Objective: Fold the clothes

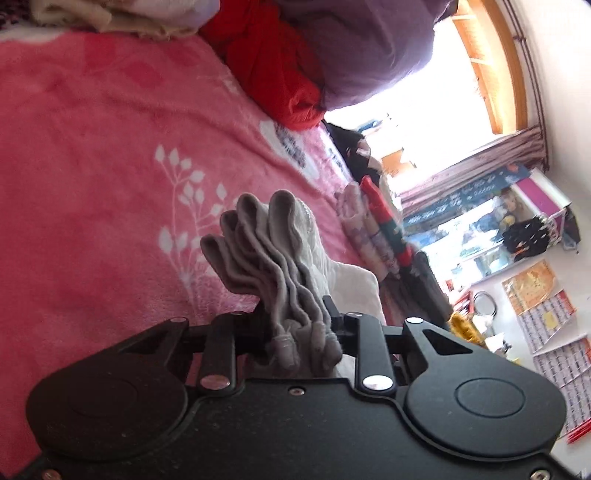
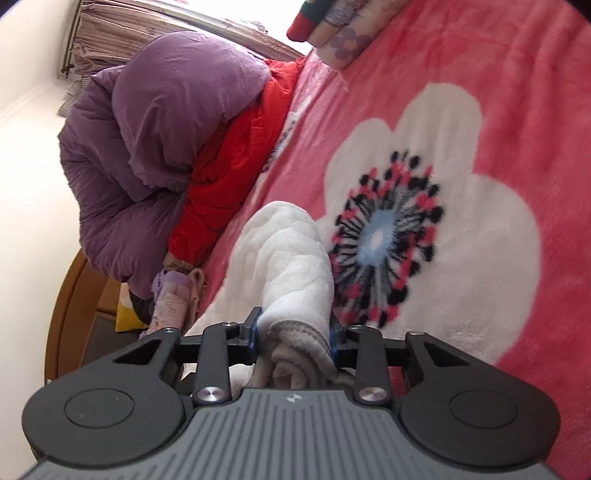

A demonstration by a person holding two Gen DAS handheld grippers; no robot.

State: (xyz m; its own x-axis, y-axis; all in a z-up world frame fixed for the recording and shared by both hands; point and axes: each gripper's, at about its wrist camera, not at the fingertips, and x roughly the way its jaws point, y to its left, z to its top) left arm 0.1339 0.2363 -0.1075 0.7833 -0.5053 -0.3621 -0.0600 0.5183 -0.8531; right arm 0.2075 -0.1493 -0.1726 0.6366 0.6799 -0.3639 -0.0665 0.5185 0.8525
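A white fleece garment with a grey-beige ribbed hem is held by both grippers above the pink floral blanket. My left gripper is shut on the bunched, pleated grey hem, which sticks up between its jaws. My right gripper is shut on another part of the garment, where white fleece wraps over the grey hem and hangs toward the blanket. The fingertips of both grippers are hidden by cloth.
A purple quilt and a red one are piled at one side of the bed. Folded clothes are stacked at the bed's edge. More loose cream clothing lies at the blanket's far side. A wooden bed frame shows beside the quilts.
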